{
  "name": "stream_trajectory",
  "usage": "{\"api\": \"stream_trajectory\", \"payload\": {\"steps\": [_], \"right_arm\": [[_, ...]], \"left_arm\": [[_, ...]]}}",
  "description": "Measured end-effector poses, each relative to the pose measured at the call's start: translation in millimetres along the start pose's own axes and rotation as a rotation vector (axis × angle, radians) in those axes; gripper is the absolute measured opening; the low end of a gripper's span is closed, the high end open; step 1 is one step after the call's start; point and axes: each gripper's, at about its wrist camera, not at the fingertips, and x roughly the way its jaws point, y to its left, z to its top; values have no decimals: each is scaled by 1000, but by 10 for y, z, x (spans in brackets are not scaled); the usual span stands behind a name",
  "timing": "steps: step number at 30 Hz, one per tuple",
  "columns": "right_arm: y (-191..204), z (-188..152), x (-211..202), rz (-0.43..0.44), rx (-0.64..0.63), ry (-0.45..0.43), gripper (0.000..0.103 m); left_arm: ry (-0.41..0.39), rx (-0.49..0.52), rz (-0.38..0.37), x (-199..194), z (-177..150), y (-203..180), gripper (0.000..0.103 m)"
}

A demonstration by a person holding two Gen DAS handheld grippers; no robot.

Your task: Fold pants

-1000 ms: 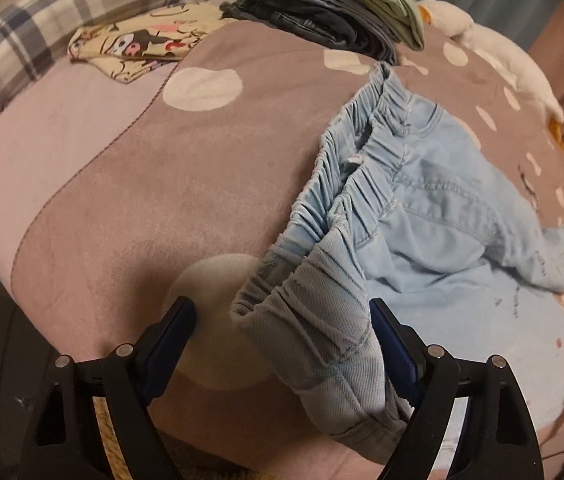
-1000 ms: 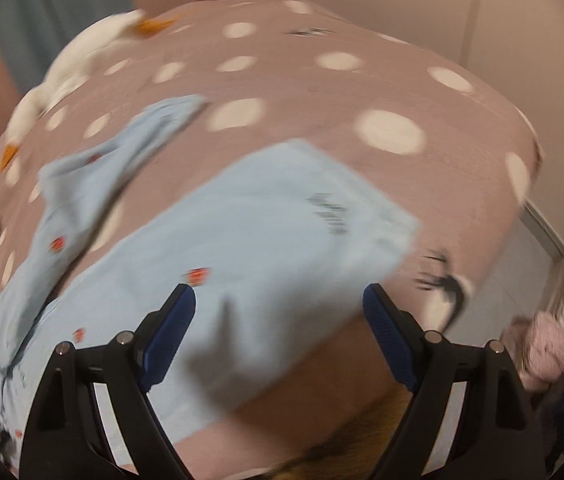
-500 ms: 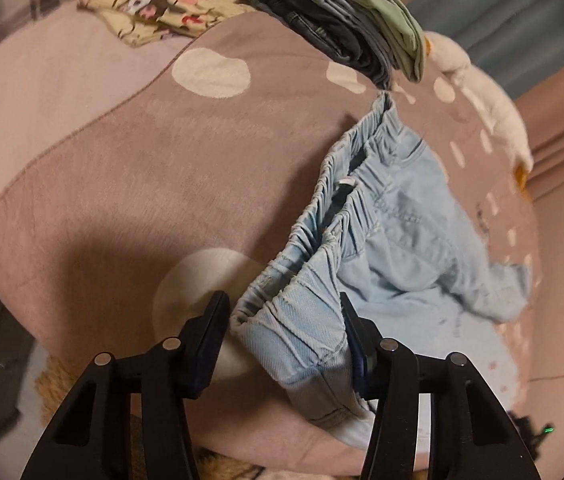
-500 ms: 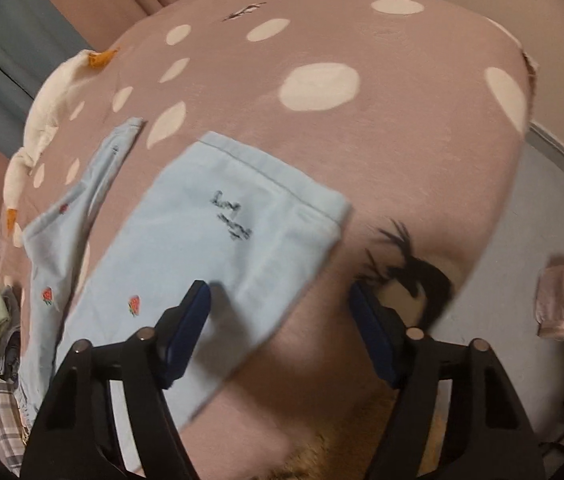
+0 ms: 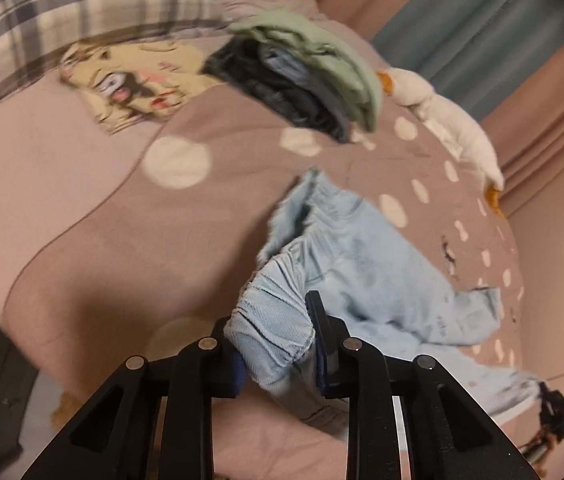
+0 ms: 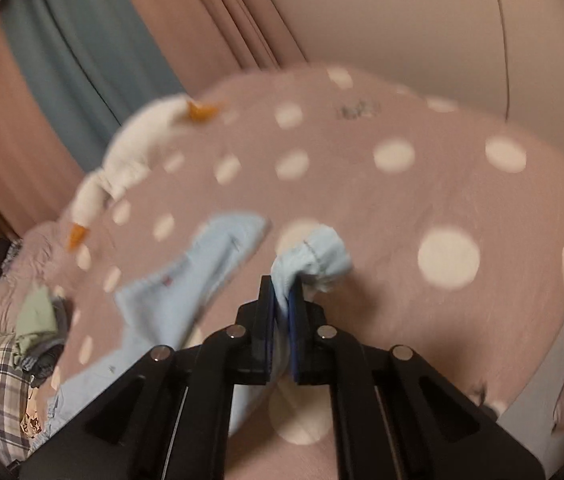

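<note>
The pants point(image 5: 365, 280), pale blue denim with a gathered elastic waistband, lie spread across a bed point(image 5: 82, 248) covered in a dusty-pink blanket with large cream dots. The left tongs point(image 5: 278, 344) have just been closing and are now clamped on a bunched fold of the waistband, the cloth squeezed between their blue pads and bulging up above them. From there the fabric runs away to the right, one leg ending in a crumpled cuff. The right tongs point(image 6: 282, 308) have also just been closing; their pads stand almost together, pinching the hem of the other leg, which puffs out in a small roll above the tips. In the right wrist view the rest of the pants trails off to the lower left over the blanket, somewhat blurred. Farther up the bed sits a stack of folded clothes point(image 5: 305, 76), green on top with dark layers beneath, and just beside it a yellow printed cloth point(image 5: 130, 84) and a plaid pillow point(image 5: 62, 12). A white plush goose point(image 5: 449, 124) with orange feet lies along the far edge, in front of pink and blue-grey curtains point(image 6: 62, 64).
</note>
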Motion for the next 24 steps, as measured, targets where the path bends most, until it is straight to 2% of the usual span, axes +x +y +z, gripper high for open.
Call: {"api": "stream_trajectory", "payload": {"steps": [2,5,8,10,15,17,20,22,24], "right_arm": [[-138,-101,53,-13,24,35,7],[-420,-444,360,-108,63,167,7],[-607,-746,611,-204,62,264,7],[-682,-775,585,-193,79,252,7],[-477,-672,440,-226,11,198,7],[-455,-640,370,-231,2,179,7],[-573,-696,409,-245,26,200,7],[-627,-774,515,-275,34,238,7],[-651,-827,540,-282,22,232,6]], "left_arm": [[58,-23,18,124,-107,150,26],[155,-51,76,389,-360,339,27],[137,-24,95,385,-416,293,28],[144,-29,103,379,-384,258,28],[103,1,143,247,-398,108,28],[109,13,147,241,-409,129,28],[171,-9,165,390,-454,265,29],[171,6,182,403,-450,239,30],[182,12,198,421,-432,214,31]]}}
